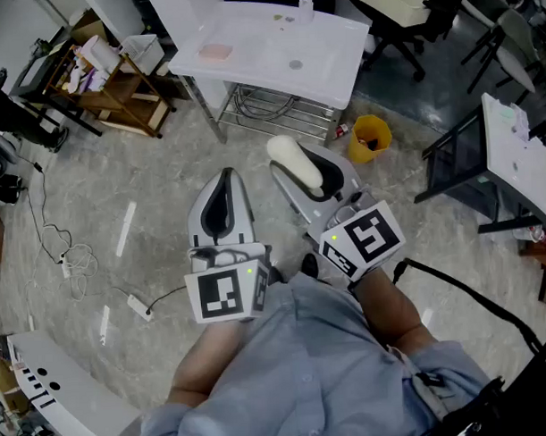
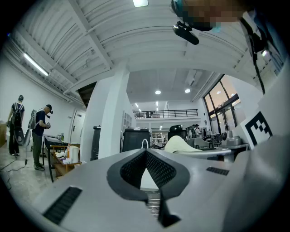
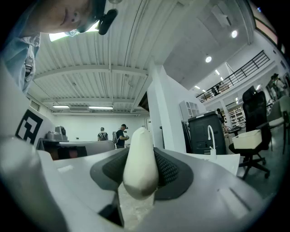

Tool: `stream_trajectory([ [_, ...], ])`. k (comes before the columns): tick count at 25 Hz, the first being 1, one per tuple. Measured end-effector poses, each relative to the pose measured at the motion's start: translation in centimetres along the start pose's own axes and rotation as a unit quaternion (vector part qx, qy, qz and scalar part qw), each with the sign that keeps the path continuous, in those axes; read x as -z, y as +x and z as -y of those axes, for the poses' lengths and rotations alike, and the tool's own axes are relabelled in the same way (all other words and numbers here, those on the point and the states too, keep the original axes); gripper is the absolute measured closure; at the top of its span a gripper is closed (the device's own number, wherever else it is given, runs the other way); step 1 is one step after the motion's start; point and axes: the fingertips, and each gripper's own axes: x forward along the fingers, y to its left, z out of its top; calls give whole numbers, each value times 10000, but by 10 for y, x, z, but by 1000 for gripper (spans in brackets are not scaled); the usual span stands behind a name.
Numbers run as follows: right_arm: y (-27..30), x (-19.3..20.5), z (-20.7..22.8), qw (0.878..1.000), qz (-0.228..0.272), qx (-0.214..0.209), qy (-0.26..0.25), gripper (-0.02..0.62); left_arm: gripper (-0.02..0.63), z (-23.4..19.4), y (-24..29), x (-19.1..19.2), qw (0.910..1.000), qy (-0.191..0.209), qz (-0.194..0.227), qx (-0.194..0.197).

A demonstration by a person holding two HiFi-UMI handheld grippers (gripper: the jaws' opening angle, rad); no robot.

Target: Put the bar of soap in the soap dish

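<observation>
A pale oval bar of soap (image 1: 295,160) stands out of my right gripper (image 1: 300,165), whose dark pads are shut on its sides. In the right gripper view the soap (image 3: 140,165) fills the gap between the jaws of the right gripper (image 3: 141,152). My left gripper (image 1: 223,183) is held beside it, to the left, and is shut with nothing in it; in the left gripper view its tips (image 2: 146,152) meet. Ahead stands a white sink unit (image 1: 268,65) with a flat pink soap dish (image 1: 216,52) on its left side. Both grippers are well short of the sink.
A yellow bin (image 1: 369,138) stands on the floor right of the sink's metal legs. A wooden shelf cart (image 1: 116,84) is at the left, and a white table (image 1: 519,155) and dark chairs at the right. Cables and a power strip (image 1: 137,307) lie on the floor at the left.
</observation>
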Motion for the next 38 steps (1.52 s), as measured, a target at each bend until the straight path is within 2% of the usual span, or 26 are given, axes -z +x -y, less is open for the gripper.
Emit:
stream_trajectory([
  [14,-7,-5,11,9988,222,-273,337,445,601,10,5,2,9999,76,10,-139],
  [19,-3,1,42,9979,184,-448,434,445,601,19,30,10,9994,114,-58,-306],
  [24,8,9,51,9969,109,-552,554,445,601,13,40,21,9992,129,-157,-349],
  [26,18,11,55,9967,82,-573,570,445,601,6,50,23,9992,124,-141,-352],
  [29,38,15,62,9969,6,-565,548,444,601,-13,65,35,9984,43,-358,-447],
  [38,139,27,85,9976,-177,-513,422,445,601,-87,151,40,9993,-216,-167,-273],
])
